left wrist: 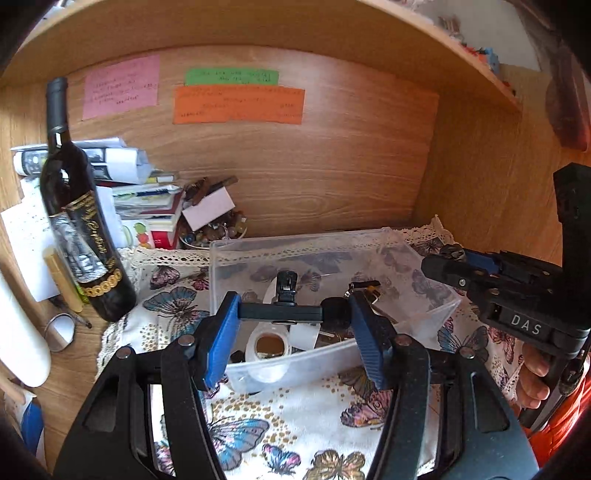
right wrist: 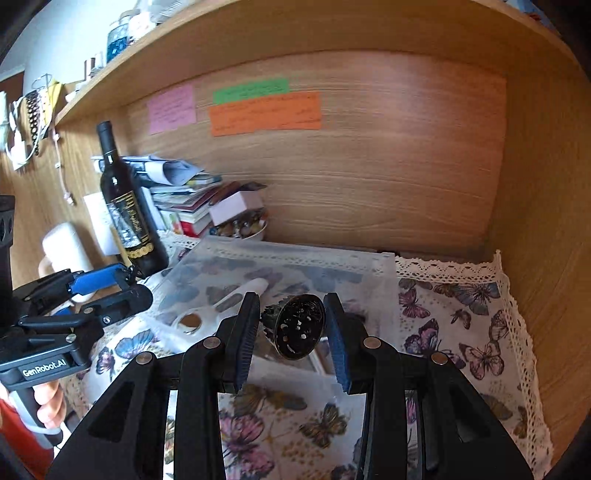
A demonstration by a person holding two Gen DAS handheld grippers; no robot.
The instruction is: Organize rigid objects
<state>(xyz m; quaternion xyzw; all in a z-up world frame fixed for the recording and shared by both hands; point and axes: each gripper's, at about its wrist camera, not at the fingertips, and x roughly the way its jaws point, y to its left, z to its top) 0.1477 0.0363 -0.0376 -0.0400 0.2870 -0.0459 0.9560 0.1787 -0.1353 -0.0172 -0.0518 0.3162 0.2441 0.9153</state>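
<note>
A clear plastic box [left wrist: 424, 325] sits on a butterfly cloth [left wrist: 295, 413] and holds a white tape roll [left wrist: 267, 347] and other small items. My left gripper [left wrist: 291, 317] is shut on a black bar-shaped tool [left wrist: 280, 312] and holds it across the box's near side. My right gripper [right wrist: 291, 332] is over the box [right wrist: 369, 266], its jaws close around a dark perforated metal piece [right wrist: 299, 326]. The right gripper also shows in the left wrist view [left wrist: 448, 258], at the box's right edge.
A dark wine bottle [left wrist: 77, 221] stands left of the box, with stacked papers [left wrist: 122, 166] and a bowl of beads [left wrist: 218, 230] behind it. Coloured notes [left wrist: 238, 103] hang on the wooden back wall. A shelf board [right wrist: 258, 33] runs overhead.
</note>
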